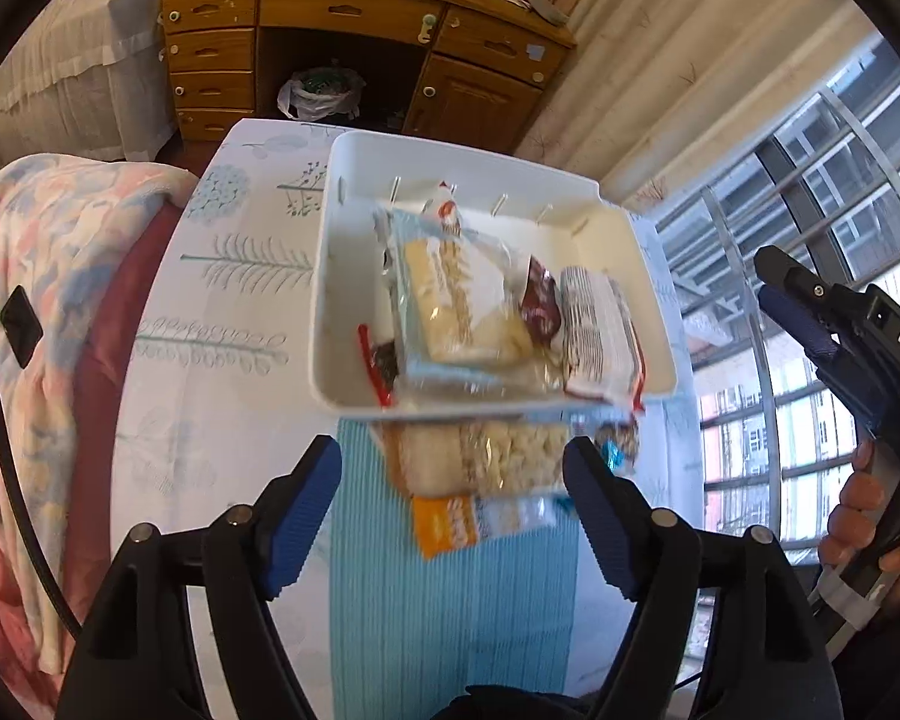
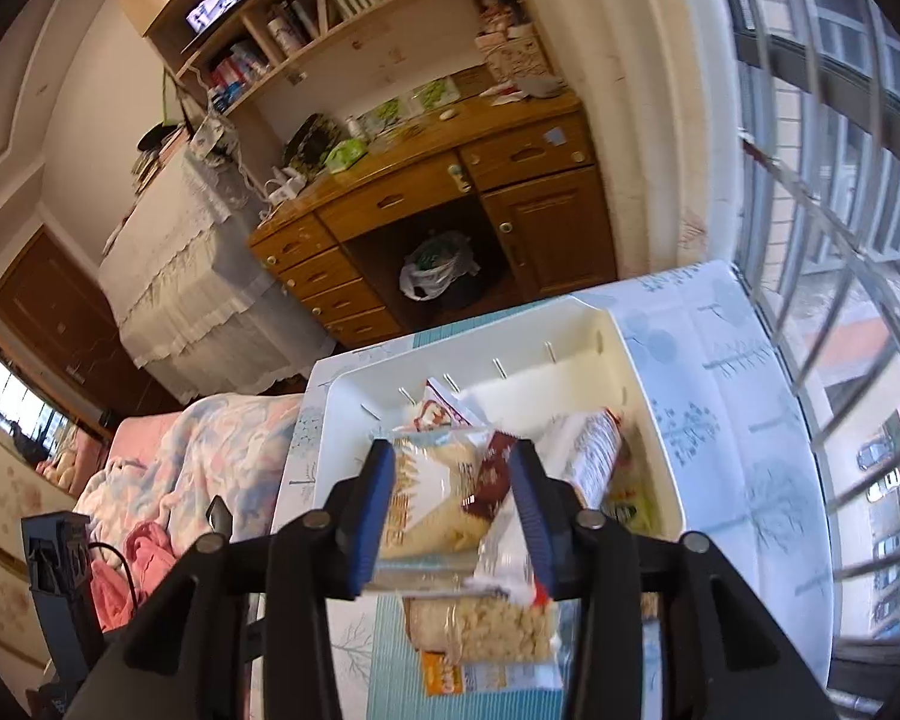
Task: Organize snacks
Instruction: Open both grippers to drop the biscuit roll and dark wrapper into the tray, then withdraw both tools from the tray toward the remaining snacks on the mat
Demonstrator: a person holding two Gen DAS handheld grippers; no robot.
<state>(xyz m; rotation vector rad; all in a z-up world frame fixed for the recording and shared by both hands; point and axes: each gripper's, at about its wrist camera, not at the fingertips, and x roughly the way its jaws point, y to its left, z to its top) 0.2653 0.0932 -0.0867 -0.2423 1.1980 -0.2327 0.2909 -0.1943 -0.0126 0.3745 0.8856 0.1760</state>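
Jaws parted on both tools: the left gripper [image 1: 453,504] hangs empty above a clear packet of pale puffed snacks [image 1: 513,456] lying on the blue ribbed mat [image 1: 450,600], just outside the white plastic bin [image 1: 354,180]. The right gripper [image 2: 453,510] straddles a pale-blue wrapped cake [image 2: 432,498] without visibly pinching it; that cake lies in the bin among other wrappers, seemingly gathered there for sorting. An orange-ended packet [image 1: 450,525] also waits on the table [image 1: 222,312].
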